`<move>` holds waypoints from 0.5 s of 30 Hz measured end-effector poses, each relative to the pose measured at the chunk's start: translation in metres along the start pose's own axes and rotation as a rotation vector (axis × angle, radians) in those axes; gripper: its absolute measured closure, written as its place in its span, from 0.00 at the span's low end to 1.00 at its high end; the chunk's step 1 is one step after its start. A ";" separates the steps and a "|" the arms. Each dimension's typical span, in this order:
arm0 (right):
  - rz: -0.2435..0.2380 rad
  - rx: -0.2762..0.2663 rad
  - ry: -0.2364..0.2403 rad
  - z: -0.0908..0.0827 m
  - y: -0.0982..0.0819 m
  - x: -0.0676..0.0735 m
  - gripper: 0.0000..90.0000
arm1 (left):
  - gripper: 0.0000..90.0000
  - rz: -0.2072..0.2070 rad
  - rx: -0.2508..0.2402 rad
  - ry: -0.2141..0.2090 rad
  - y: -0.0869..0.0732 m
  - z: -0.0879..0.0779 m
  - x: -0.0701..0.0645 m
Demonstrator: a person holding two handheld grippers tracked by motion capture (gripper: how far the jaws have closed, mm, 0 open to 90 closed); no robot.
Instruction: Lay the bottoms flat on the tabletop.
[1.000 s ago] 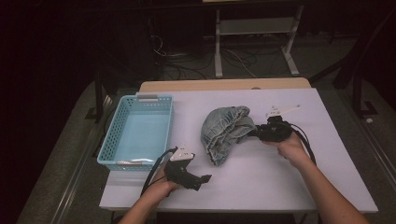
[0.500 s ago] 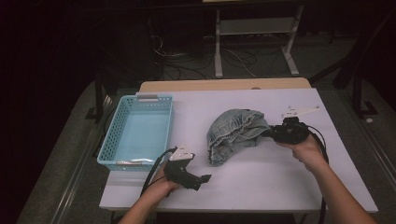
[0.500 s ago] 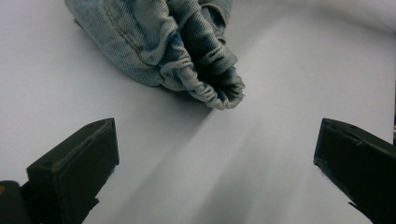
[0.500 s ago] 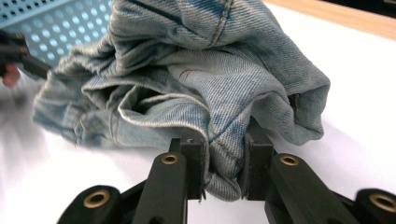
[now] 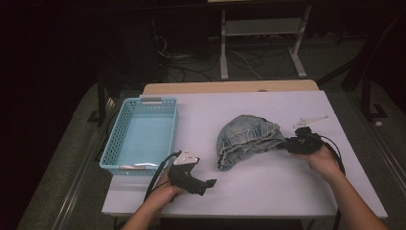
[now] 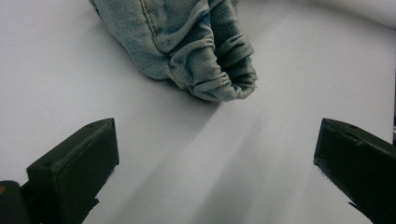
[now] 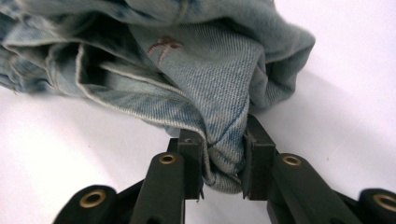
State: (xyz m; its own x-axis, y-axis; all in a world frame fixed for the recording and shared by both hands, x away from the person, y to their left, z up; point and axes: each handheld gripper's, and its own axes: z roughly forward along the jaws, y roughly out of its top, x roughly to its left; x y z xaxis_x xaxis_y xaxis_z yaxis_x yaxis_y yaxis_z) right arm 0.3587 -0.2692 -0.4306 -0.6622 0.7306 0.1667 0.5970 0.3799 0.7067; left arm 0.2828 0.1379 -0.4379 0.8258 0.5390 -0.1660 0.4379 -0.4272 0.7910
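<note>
A crumpled, faded blue denim garment (image 5: 249,139) lies mid-table, its edge pinched by the right gripper (image 5: 287,145). The left gripper (image 5: 210,183) gapes empty. A light-blue plastic basket (image 5: 143,139) stands leftward.

Faded blue denim garment (image 5: 249,140): woven cloth, twill-ribbed, matt, stitched seams. Table (image 5: 268,191): smooth white top, faint sheen; bare wood edge at 12 o'clock. Basket (image 5: 111,152) at 9 o'clock: pale blue latticed plastic. Right gripper (image 7: 223,175): matt black plastic, brass-coloured rivets.
</note>
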 end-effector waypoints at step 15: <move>0.019 -0.132 0.018 -0.044 -0.002 0.025 0.48 | 0.00 0.005 -0.004 0.001 0.001 0.000 -0.001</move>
State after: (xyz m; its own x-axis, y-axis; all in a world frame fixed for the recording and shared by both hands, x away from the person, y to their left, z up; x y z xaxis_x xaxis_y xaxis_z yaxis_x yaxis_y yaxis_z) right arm 0.3213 -0.2770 -0.3977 -0.6598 0.7264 0.1923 0.5453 0.2868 0.7876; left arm 0.2823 0.1367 -0.4374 0.8275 0.5377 -0.1615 0.4324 -0.4269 0.7942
